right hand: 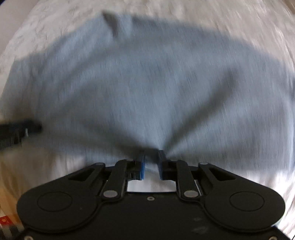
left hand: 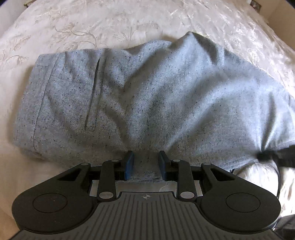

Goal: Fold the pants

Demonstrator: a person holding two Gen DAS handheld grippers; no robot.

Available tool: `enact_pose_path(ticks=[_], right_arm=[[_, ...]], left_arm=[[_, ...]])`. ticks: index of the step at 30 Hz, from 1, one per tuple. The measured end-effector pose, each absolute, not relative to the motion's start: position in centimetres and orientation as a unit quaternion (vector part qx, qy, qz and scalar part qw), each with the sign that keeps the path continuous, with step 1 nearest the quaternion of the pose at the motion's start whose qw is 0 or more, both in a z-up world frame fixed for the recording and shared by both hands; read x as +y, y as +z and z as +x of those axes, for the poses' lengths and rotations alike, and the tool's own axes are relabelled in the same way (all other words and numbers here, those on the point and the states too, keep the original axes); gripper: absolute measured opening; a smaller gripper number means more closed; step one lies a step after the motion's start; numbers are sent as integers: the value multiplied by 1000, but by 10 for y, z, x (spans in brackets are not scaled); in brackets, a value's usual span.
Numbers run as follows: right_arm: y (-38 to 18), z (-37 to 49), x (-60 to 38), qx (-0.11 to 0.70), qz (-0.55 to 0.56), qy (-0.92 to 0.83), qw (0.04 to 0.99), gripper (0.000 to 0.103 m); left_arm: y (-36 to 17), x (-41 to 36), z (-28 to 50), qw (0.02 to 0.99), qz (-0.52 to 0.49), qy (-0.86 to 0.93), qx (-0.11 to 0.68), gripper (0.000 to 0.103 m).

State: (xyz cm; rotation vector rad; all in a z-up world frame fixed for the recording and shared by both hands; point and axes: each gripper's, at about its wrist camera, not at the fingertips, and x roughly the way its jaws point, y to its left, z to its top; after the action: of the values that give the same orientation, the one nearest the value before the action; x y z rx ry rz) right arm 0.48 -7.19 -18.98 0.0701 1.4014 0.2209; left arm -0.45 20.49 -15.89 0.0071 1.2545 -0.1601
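Grey speckled pants (left hand: pixel 147 83) lie folded on a white flowered bedspread (left hand: pixel 92 27), with the waistband and a pocket slit at the left. My left gripper (left hand: pixel 145 157) is at the near edge of the cloth, its blue pads shut on a bunch of fabric, and creases fan out from it. In the right wrist view, which is blurred, the pants (right hand: pixel 147 83) fill the middle, and my right gripper (right hand: pixel 152 157) is shut on their near edge where the folds converge. Each gripper also shows as a dark blur in the other's view: the right gripper (left hand: pixel 272 157) and the left gripper (right hand: pixel 27 129).
The bedspread (right hand: pixel 36 27) stretches beyond the pants on all sides. A brown wall or box edge (left hand: pixel 280 14) stands past the bed's far right corner. A red and white object (right hand: pixel 5 221) shows at the lower left of the right wrist view.
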Motion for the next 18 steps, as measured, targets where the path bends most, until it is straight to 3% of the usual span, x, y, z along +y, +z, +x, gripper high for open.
enact_pose_path(ticks=[6, 10, 18], right_arm=[[-160, -31, -113, 594, 102, 71, 795, 17], [-139, -40, -164, 542, 147, 19, 827, 24], [-125, -60, -309, 486, 198, -80, 848, 33]], left_arm=[[-134, 175, 9, 827, 19, -87, 556, 29], [-126, 119, 14, 830, 30, -122, 543, 29], [-148, 5, 8, 814, 43, -156, 558, 29]])
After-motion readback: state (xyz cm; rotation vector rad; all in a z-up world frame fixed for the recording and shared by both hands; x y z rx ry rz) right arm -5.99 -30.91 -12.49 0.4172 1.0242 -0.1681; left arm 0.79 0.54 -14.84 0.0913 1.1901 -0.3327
